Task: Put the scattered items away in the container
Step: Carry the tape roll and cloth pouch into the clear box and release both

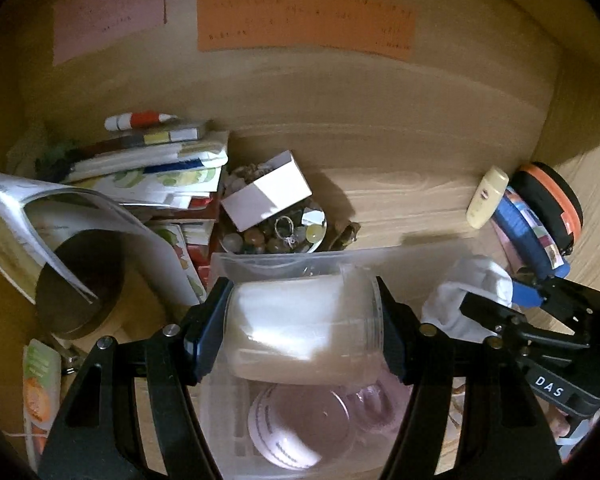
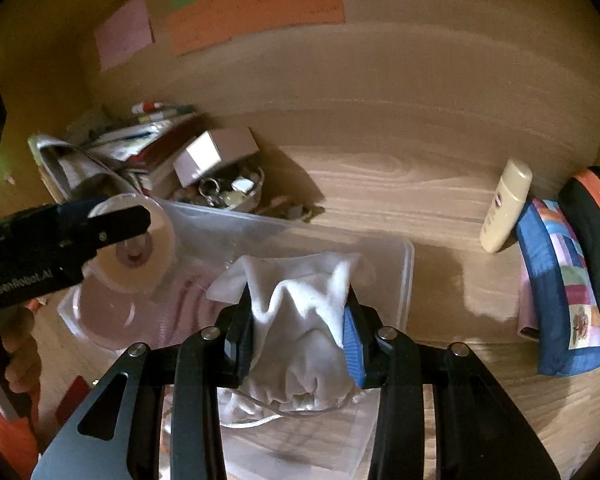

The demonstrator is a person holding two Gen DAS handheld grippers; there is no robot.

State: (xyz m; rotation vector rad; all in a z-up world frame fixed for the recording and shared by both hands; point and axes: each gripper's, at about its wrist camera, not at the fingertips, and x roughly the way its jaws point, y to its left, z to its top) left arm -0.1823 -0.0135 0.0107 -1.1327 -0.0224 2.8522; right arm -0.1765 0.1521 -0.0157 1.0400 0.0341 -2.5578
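Observation:
My left gripper [image 1: 302, 330] is shut on a white round jar [image 1: 304, 328], held on its side above the clear plastic container [image 1: 236, 268]. The jar also shows in the right wrist view [image 2: 132, 248], with the left gripper [image 2: 120, 224] around it. My right gripper [image 2: 296, 336] is shut on a white drawstring cloth pouch [image 2: 300, 320], held over the container's [image 2: 404, 280] right part. In the left wrist view the pouch [image 1: 468, 296] and right gripper [image 1: 488, 300] sit at the right. Inside the container lie a pink-lidded round tub [image 1: 296, 428] and pink fabric [image 2: 188, 304].
A cream lotion bottle [image 2: 504, 208], a blue patchwork pouch [image 2: 560, 292] and a black-and-orange zip case [image 2: 596, 232] stand at the right. A bowl of stones and rings [image 1: 276, 232] with a white box [image 1: 266, 194] sits behind the container. A pile of books and papers [image 1: 148, 176] fills the left.

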